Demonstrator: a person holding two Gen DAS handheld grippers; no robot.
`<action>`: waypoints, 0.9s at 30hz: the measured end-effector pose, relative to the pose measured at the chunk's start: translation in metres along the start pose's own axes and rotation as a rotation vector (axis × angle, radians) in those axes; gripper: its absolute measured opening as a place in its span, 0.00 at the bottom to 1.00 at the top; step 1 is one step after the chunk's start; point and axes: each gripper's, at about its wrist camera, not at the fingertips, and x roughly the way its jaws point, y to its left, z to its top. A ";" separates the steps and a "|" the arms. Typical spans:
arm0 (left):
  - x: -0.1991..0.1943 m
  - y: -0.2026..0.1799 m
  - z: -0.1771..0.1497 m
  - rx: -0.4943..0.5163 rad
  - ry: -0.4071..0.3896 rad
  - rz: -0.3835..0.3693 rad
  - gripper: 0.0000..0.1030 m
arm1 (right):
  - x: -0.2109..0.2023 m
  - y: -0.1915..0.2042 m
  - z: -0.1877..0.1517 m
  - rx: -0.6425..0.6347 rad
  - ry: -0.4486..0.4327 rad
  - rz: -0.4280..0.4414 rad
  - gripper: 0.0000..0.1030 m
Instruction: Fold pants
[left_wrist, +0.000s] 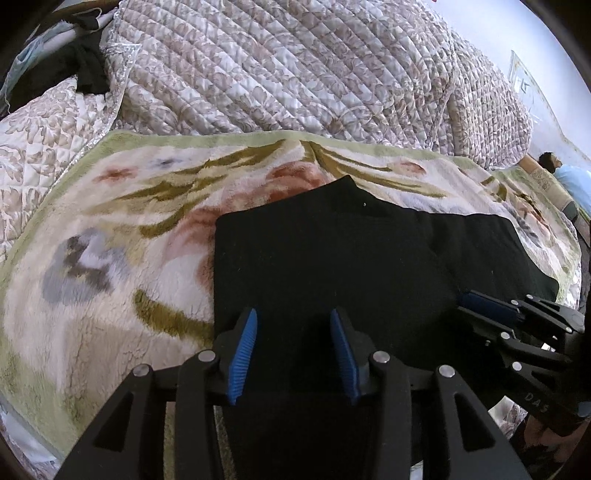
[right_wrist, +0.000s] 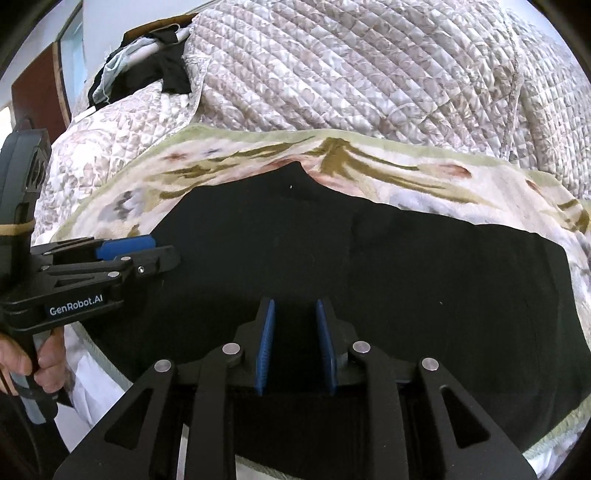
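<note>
Black pants (left_wrist: 332, 251) lie flat on a floral fleece blanket (left_wrist: 110, 229), folded lengthwise with the crotch point toward the quilt. In the right wrist view the pants (right_wrist: 369, 266) spread across the blanket (right_wrist: 461, 177). My left gripper (left_wrist: 291, 314) is open, its blue pads low over the near edge of the pants. My right gripper (right_wrist: 295, 304) is open, partly spread, over the near edge further right. The right gripper shows in the left wrist view (left_wrist: 491, 306); the left gripper shows in the right wrist view (right_wrist: 147, 251). Nothing is held.
A quilted bedspread (left_wrist: 277, 66) is heaped behind the blanket. Dark clothes (left_wrist: 81, 62) lie at the far left on it. A person in a blue shirt (left_wrist: 570, 177) lies at the far right. The bed edge runs below the grippers.
</note>
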 end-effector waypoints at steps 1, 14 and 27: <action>-0.001 0.000 0.000 0.001 -0.001 0.000 0.44 | -0.002 0.001 -0.001 -0.001 0.000 -0.008 0.24; -0.001 0.000 -0.001 -0.001 -0.002 -0.002 0.45 | -0.023 -0.089 -0.004 0.358 -0.051 -0.163 0.25; 0.000 0.001 0.000 -0.004 -0.005 -0.005 0.47 | -0.080 -0.186 -0.034 0.802 -0.203 -0.373 0.61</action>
